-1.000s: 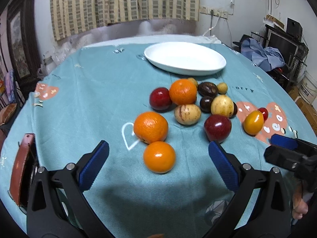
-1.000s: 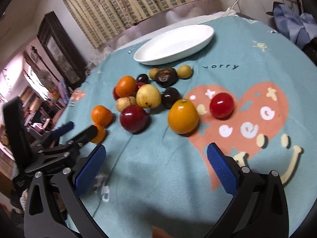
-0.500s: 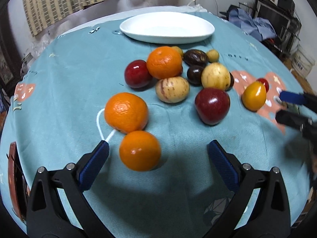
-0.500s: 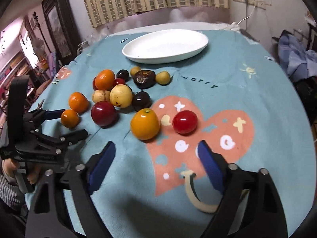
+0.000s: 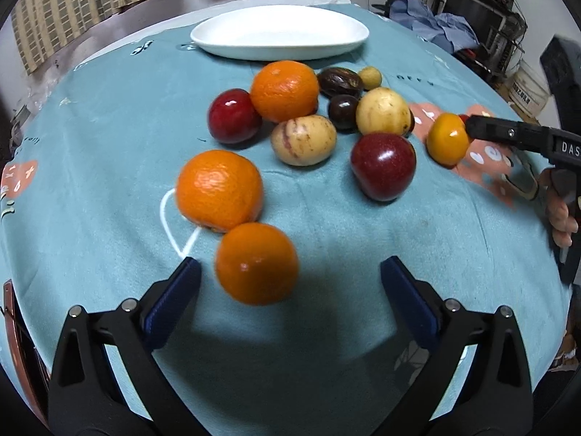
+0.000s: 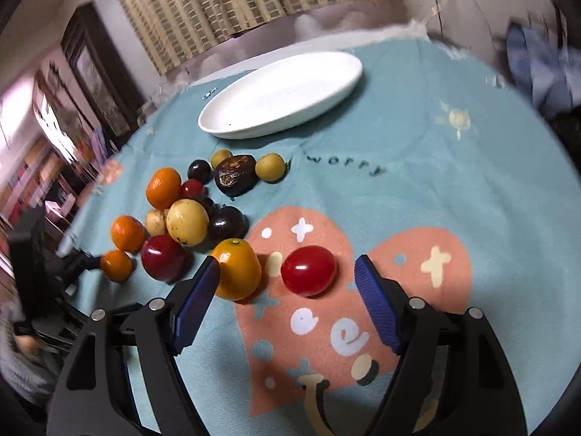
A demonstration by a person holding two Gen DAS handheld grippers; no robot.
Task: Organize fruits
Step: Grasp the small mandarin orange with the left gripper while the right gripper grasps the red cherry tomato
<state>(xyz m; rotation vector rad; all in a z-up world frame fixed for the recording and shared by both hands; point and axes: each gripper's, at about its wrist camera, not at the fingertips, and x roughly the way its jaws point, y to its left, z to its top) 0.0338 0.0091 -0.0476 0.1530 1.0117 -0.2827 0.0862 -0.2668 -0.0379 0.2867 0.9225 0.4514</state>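
Several fruits lie loose on the teal tablecloth (image 5: 109, 127). A white oval plate (image 5: 279, 32) stands empty at the far side and also shows in the right wrist view (image 6: 283, 94). My left gripper (image 5: 290, 272) is open, its jaws either side of a small orange (image 5: 257, 262). A bigger orange (image 5: 219, 189) lies just beyond it. My right gripper (image 6: 287, 276) is open around a red tomato (image 6: 308, 270), with a yellow-orange fruit (image 6: 236, 268) by its left finger. The right gripper also shows in the left wrist view (image 5: 508, 132), next to that fruit (image 5: 447, 138).
The cluster holds red plums (image 5: 383, 165), a third orange (image 5: 285, 90), yellow fruits (image 5: 383, 110), a striped pale fruit (image 5: 303, 140) and dark fruits (image 5: 339, 80). Clothes and shelves (image 5: 454, 25) stand beyond the table's right edge. A striped curtain (image 6: 254, 0) hangs behind.
Both grippers have moved forward and down toward the fruit. The left now brackets the small orange; the right has closed in on the red tomato. Both stay open.
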